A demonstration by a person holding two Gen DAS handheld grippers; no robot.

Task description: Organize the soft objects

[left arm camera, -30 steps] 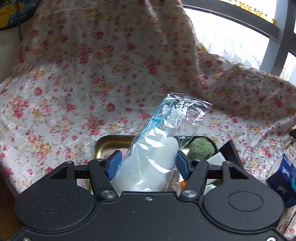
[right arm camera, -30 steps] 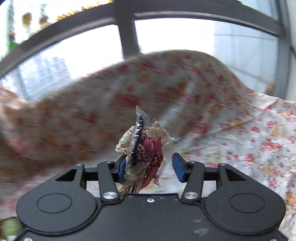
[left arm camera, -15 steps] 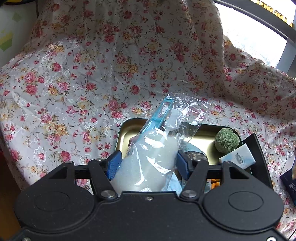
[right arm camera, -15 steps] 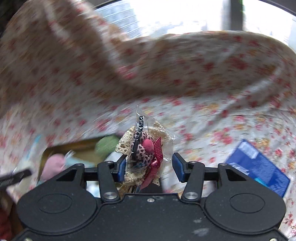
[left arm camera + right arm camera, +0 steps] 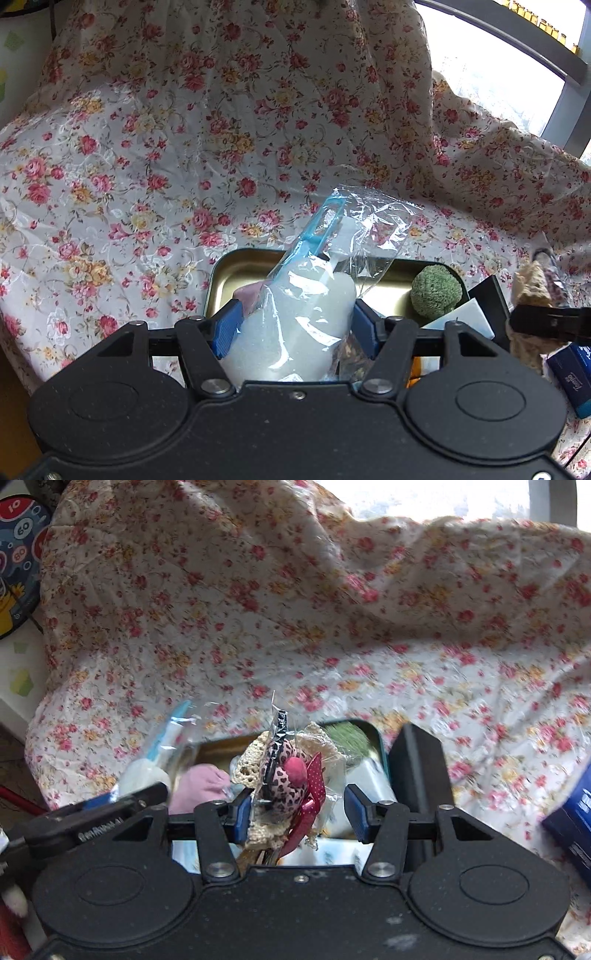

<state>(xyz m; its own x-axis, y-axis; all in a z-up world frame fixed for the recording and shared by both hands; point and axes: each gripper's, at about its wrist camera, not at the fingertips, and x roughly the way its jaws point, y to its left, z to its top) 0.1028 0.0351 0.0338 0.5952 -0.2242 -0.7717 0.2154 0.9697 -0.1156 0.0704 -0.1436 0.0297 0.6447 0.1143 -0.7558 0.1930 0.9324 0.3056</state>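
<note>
We see the left gripper [image 5: 297, 325] clenched on a clear bag of white foam [image 5: 295, 325] above the tin's [image 5: 236, 266] left edge. Inside the tin lie 1 pink soft piece [image 5: 199, 786], 1 green fuzzy ball [image 5: 436, 291] and 1 white packet [image 5: 461, 319]. The right gripper [image 5: 297, 810] carries a lace-and-ribbon bundle [image 5: 288, 779] against its left pad; its right pad stands clear.

Floral cloth [image 5: 155, 155] draped; window frame [image 5: 565, 107]; dartboard [image 5: 18, 565] upper left.
</note>
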